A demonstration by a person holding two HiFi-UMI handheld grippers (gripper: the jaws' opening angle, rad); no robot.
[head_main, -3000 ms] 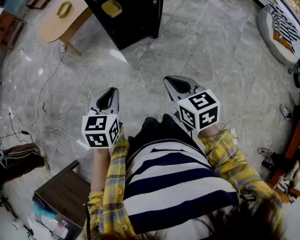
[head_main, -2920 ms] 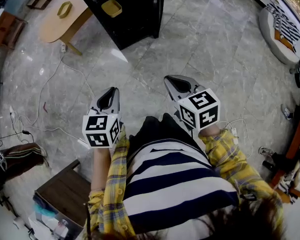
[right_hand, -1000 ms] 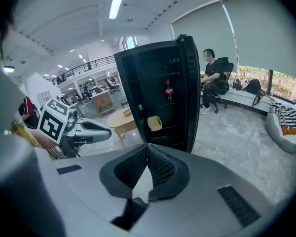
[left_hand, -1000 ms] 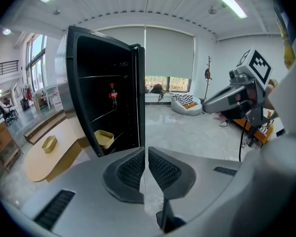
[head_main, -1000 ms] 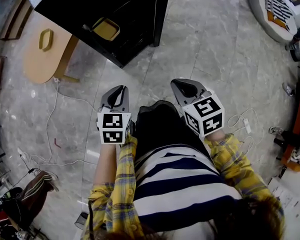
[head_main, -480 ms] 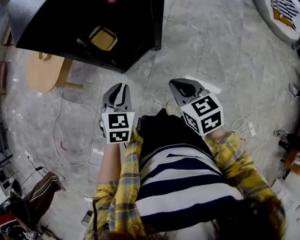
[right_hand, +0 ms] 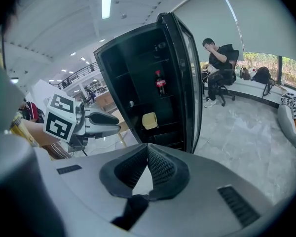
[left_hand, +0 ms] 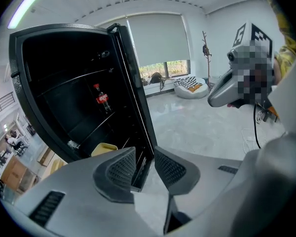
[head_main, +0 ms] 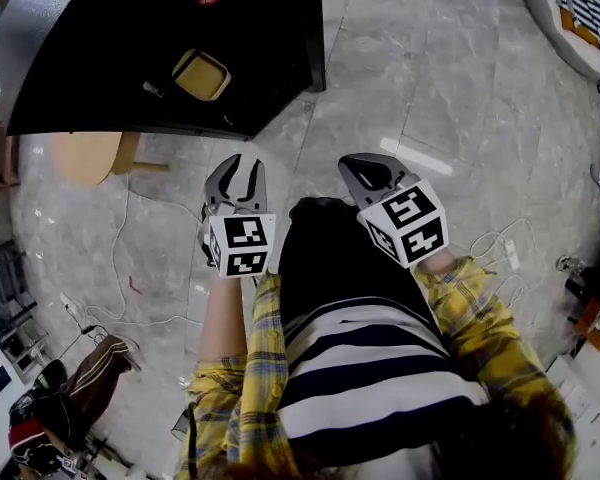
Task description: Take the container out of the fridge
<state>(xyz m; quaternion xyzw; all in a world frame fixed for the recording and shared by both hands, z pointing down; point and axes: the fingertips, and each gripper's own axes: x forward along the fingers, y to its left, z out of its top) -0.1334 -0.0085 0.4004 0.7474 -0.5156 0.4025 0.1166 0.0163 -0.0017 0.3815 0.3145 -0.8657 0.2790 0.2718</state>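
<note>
Left claw (left_hand: 144,152) first: its jaws stand apart, with nothing between them, and only the lower edge of the fridge shows through the gap. My right claw (right_hand: 147,147) has its jaws closed tip to tip, and it is empty too. I hold both low in front of my body, side by side and apart from each other, above the grey floor (head_main: 430,78). Neither touches anything.

A cable (head_main: 115,258) trails over the floor at my left.

Ahead and a little to my left stands the black fridge (left_hand: 24,83). Its door (right_hand: 185,83) is swung wide open on the right-hand side. The yellow container (head_main: 201,74) sits on a low shelf inside, well apart from both claws. A cola bottle (left_hand: 103,98) stands upright on a shelf higher up.

A wooden table (head_main: 85,155) sits beside the fridge; from my head view the cabinet partly hides it.

Farther off, past the open door, a person (right_hand: 217,65) sits on a chair near the window. A striped cushion (left_hand: 190,83) lies on the floor at the far side of the room.
</note>
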